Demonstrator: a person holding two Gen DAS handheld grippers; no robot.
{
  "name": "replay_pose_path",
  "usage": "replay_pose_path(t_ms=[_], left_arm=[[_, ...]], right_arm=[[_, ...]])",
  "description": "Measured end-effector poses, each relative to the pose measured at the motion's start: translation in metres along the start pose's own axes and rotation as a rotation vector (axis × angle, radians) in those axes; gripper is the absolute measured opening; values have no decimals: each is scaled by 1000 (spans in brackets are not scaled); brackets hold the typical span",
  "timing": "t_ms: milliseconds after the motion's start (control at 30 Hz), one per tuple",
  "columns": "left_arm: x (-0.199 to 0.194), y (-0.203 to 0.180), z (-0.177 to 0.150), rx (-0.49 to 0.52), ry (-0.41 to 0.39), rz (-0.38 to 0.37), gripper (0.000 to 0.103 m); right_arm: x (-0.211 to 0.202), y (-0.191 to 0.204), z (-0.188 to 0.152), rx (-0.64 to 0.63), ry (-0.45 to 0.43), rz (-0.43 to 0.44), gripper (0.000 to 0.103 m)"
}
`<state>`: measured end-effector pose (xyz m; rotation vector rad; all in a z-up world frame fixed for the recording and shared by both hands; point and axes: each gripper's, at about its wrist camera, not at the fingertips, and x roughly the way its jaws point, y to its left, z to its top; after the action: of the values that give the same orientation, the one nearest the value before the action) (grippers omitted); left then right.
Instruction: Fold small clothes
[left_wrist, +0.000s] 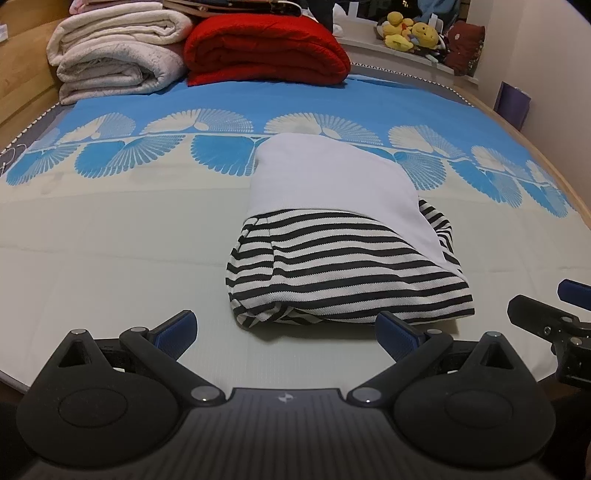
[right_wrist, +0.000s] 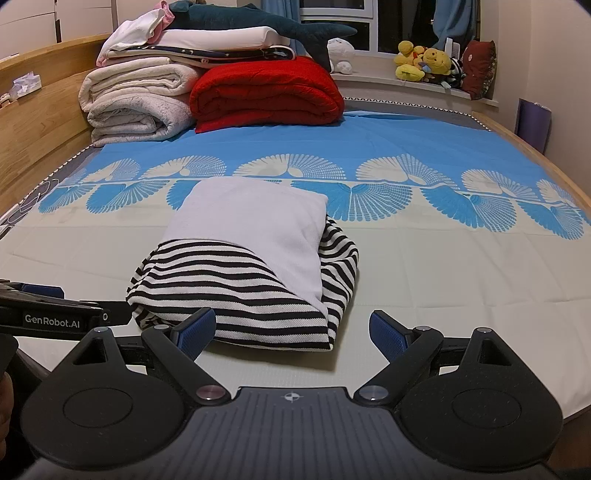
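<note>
Bed sheet (left_wrist: 110, 229), blue and cream, carried everything. Folded blankets (right_wrist: 140, 99) were stacked at the far end, well apart. Striped garment (left_wrist: 332, 273), folded with a white panel on top, lay mid-sheet, just ahead of both tongs. Left gripper (left_wrist: 286, 332) and right gripper (right_wrist: 291, 332) hovered with jaws spread, holding nothing.

Counts: 1 folded striped garment (right_wrist: 255, 291) center frame, 1 red blanket (right_wrist: 267, 94) upper center, 2 cream rolled blankets (right_wrist: 136, 99) upper left, 2 grippers: left gripper (left_wrist: 286, 332), right gripper (right_wrist: 293, 332), both jaws spread.
</note>
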<state>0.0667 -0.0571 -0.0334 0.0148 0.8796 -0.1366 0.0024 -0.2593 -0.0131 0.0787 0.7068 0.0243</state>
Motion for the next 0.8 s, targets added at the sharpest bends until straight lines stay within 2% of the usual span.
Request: replay_pose_path(t_ms=[800], left_arm=[[1, -2, -2, 18, 0, -15, 103]], right_arm=[[0, -1, 0, -4, 3, 1, 91]])
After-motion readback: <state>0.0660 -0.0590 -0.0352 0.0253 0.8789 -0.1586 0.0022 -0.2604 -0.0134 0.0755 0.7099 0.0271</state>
